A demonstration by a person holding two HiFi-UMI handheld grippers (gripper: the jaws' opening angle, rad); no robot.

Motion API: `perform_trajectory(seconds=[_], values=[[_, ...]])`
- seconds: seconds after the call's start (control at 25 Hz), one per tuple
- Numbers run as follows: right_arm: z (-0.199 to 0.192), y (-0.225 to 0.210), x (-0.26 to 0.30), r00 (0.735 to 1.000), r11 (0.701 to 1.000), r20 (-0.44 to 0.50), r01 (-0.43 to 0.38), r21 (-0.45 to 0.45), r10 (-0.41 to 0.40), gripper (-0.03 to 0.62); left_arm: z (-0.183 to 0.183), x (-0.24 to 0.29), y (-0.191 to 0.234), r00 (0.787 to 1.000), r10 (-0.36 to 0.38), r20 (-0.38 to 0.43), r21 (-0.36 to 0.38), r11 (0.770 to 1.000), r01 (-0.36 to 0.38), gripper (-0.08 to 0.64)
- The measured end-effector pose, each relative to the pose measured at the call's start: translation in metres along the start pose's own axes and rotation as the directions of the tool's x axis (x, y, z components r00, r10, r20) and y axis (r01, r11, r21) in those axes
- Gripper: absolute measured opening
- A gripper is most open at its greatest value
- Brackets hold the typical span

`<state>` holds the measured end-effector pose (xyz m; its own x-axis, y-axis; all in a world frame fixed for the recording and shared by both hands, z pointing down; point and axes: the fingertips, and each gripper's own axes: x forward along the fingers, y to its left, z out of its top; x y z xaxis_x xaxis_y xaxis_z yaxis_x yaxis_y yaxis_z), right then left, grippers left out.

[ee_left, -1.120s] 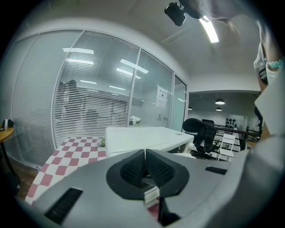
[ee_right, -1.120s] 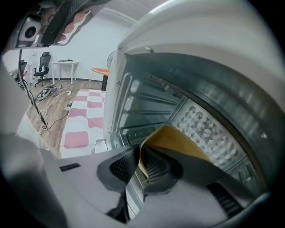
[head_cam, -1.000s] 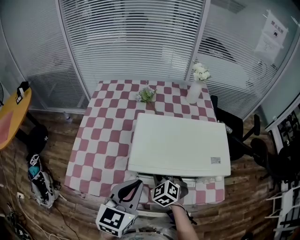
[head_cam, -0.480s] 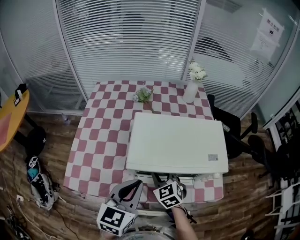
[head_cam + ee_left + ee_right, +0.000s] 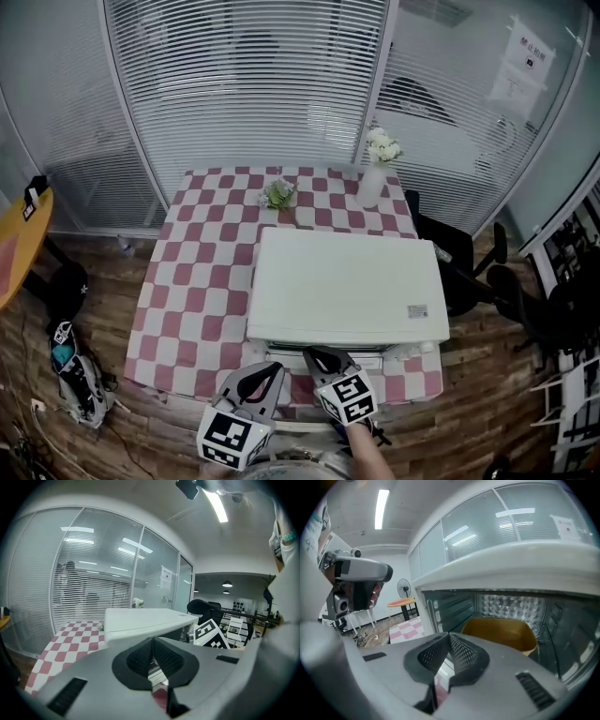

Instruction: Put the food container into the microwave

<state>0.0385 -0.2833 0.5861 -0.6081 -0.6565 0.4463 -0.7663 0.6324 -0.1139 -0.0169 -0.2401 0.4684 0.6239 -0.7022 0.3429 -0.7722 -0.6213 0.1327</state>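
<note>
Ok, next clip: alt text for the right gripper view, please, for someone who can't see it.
A yellow-brown food container sits inside the open microwave, seen past the right gripper, whose jaws are closed together on nothing in front of the cavity. A red-and-white checkered tablecloth shows at the lower left.

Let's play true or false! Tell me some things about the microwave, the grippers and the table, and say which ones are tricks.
1. The food container sits inside the microwave. True.
2. The right gripper is holding the container. False: it is shut on nothing, in front of the microwave.
3. The tablecloth has blue stripes. False: it has red and white checks.
4. A vase of white flowers stands on the table beyond the microwave. True.
5. The left gripper is wide open. False: it is shut and empty.
</note>
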Motion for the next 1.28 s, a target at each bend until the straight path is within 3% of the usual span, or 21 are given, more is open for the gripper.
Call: perform_trajectory(seconds=[0.36, 0.8, 0.96, 1.28], values=[[0.044, 0.036, -0.033, 0.989, 0.996, 0.120, -0.087, 0.001, 0.086, -0.006, 0.000, 0.002, -0.006, 1.000, -0.025, -0.003, 0.017, 1.000, 0.025, 0.017], [0.127, 0.064, -0.075, 0.940, 0.990, 0.319, -0.097, -0.099, 0.124, -0.006, 0.035, -0.011, -0.011, 0.996, -0.045, 0.078, 0.044, 0.998, 0.042, 0.017], [0.144, 0.070, -0.085, 0.930, 0.988, 0.343, -0.099, -0.117, 0.133, -0.008, 0.045, -0.014, -0.011, 0.991, -0.045, 0.126, 0.064, 0.997, 0.037, 0.017], [0.147, 0.076, -0.086, 0.937, 0.983, 0.323, -0.084, -0.165, 0.135, -0.008, 0.047, -0.015, -0.012, 0.991, -0.046, 0.124, 0.063, 0.997, 0.039, 0.017]])
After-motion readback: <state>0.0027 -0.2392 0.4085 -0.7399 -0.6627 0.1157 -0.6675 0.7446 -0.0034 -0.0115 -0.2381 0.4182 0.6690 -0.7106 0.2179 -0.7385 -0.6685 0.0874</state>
